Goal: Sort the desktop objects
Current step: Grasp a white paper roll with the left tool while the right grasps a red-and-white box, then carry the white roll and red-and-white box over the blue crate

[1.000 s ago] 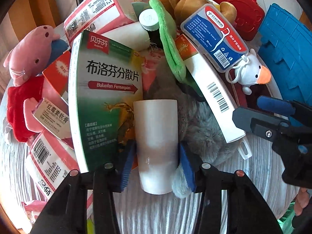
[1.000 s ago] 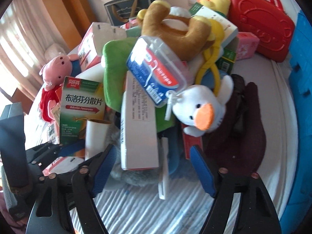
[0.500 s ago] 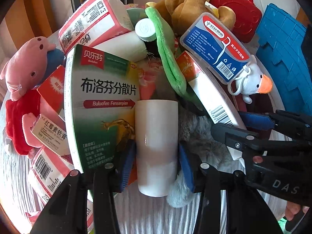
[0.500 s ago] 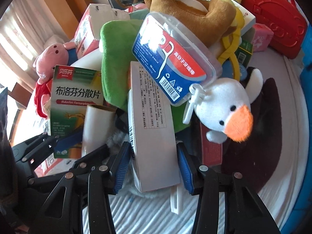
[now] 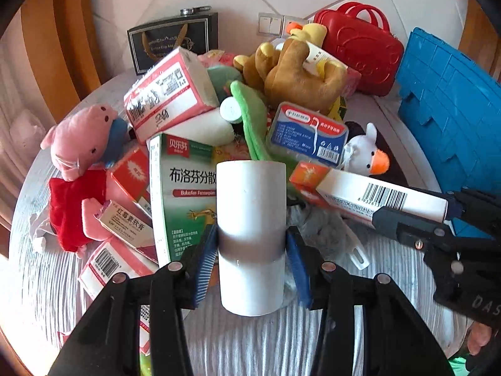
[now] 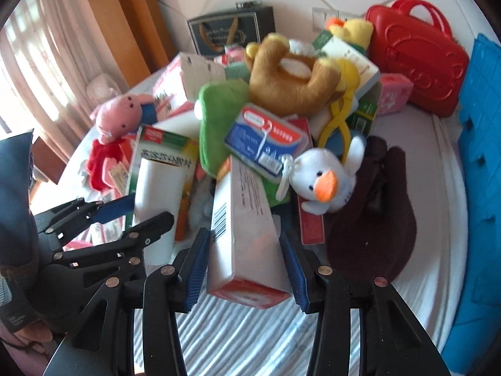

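Observation:
My left gripper (image 5: 250, 260) is shut on a white cylinder (image 5: 251, 235) and holds it lifted in front of the pile; it also shows in the right wrist view (image 6: 158, 200). My right gripper (image 6: 245, 269) is shut on a long white box with a barcode and red end (image 6: 244, 232), raised off the pile; the box also shows in the left wrist view (image 5: 375, 197). Behind lies a heap of toys and boxes: a green-and-white medicine box (image 5: 181, 194), a floss-pick case (image 5: 308, 134), a white duck toy (image 6: 322, 181), a brown bear (image 5: 297, 78).
A blue crate (image 5: 451, 103) stands at the right, a red toy case (image 5: 363, 50) at the back right, a dark gift bag (image 5: 173, 42) against the wall. A pink pig plush (image 5: 81, 144) lies left, a dark brown cloth (image 6: 375, 213) right. The striped tablecloth (image 5: 266, 344) lies near me.
Both grippers have risen and pulled back from the pile. The white cylinder came up with the left gripper. The right gripper closed on the long white box and lifted it.

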Demonstrator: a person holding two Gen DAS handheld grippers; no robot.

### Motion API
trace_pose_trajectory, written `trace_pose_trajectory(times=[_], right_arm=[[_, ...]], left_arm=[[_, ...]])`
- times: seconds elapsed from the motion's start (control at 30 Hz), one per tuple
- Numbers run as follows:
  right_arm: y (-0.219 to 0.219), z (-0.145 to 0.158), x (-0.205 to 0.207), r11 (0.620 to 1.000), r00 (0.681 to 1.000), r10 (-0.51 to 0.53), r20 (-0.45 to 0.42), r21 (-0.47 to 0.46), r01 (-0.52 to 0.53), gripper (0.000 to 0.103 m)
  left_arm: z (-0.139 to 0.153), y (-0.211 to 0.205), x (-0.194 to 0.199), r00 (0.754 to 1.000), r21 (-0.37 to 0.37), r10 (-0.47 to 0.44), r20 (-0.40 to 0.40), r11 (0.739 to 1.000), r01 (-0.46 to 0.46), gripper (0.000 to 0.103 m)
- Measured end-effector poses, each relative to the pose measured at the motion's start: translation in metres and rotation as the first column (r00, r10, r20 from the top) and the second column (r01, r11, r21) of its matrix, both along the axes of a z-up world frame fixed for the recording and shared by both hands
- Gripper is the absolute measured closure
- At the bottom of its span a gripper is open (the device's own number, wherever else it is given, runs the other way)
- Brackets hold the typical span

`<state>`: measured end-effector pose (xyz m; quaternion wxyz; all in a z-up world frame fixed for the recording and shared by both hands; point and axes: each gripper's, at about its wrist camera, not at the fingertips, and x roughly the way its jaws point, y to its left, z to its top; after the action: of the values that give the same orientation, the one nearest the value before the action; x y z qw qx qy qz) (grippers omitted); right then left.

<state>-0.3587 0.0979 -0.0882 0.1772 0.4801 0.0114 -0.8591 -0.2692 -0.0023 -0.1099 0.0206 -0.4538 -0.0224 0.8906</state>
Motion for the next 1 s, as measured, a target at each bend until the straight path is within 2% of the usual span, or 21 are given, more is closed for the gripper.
trace_pose_trajectory(times=[0.03, 0.2, 0.4, 0.6, 0.8, 0.9, 1.0], right_arm=[[0.0, 0.006, 0.003, 1.0, 1.0, 0.001, -0.018, -0.005, -0.001, 0.08], [0.012, 0.028, 0.008, 1.0, 0.997, -0.014, -0.073, -0.011, 0.013, 0.08], [0.028, 0.04, 0.018, 0.999, 0.995, -0.041, -0.096, -0.024, 0.039, 0.08], [0.047, 0.072, 0.035, 0.997, 0.976, -0.076, -0.204, -0.031, 0.071, 0.08], [0.077, 0.112, 0.06, 0.991, 0.931, -0.13, -0.342, -0.03, 0.128, 0.08], [0.101, 0.137, 0.077, 0.984, 0.892, -0.177, -0.415, -0.045, 0.175, 0.08], [0.129, 0.162, 0.097, 0.972, 0.84, -0.224, -0.494, -0.052, 0.229, 0.08]], left_arm=[[0.006, 0.0, 0.003, 1.0, -0.005, -0.001, -0.017, 1.0, 0.001, 0.059], [0.036, 0.001, -0.003, 0.996, -0.021, -0.006, -0.087, 1.0, 0.005, 0.059], [0.05, 0.012, 0.011, 0.992, -0.022, -0.021, -0.123, 1.0, 0.018, 0.059], [0.076, 0.04, 0.019, 0.979, -0.032, -0.065, -0.193, 0.998, 0.06, 0.059], [0.109, 0.082, 0.024, 0.95, -0.05, -0.131, -0.282, 0.991, 0.122, 0.059], [0.126, 0.109, 0.024, 0.931, -0.053, -0.169, -0.323, 0.986, 0.16, 0.059], [0.144, 0.14, 0.023, 0.908, -0.053, -0.206, -0.365, 0.978, 0.201, 0.059]])
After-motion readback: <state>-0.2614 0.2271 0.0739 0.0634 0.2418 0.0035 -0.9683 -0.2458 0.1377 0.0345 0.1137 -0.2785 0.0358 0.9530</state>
